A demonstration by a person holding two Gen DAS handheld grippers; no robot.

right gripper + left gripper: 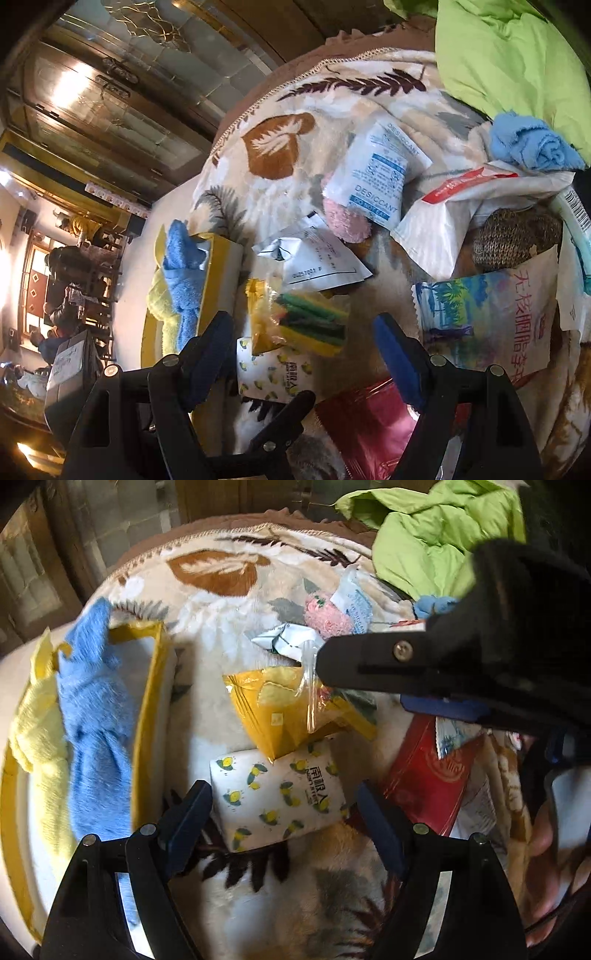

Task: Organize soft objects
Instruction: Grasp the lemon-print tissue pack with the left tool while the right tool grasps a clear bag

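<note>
On a leaf-patterned blanket [229, 546] lies a lemon-print tissue pack [277, 797], between the open fingers of my left gripper [283, 786]. Just beyond it is a yellow bag of sponges [291, 709] [299, 325]. My right gripper [302, 316] is open and hovers above that bag; in the left wrist view its black tip [328, 664] sits over the bag's clear plastic. At the left, a yellow bin [147, 709] [218, 280] holds a blue towel [96, 716] and a yellow towel [33, 738]. A pink fluffy cloth [347, 221] and a rolled blue towel [528, 144] lie farther back.
A desiccant packet [376, 177], a white pouch [314, 258], a white bag [461, 214], a colourful snack packet [487, 321] and a red packet [369, 424] crowd the right. A brown knitted item [517, 236] lies among them. Green fabric [517, 55] is heaped at the back right.
</note>
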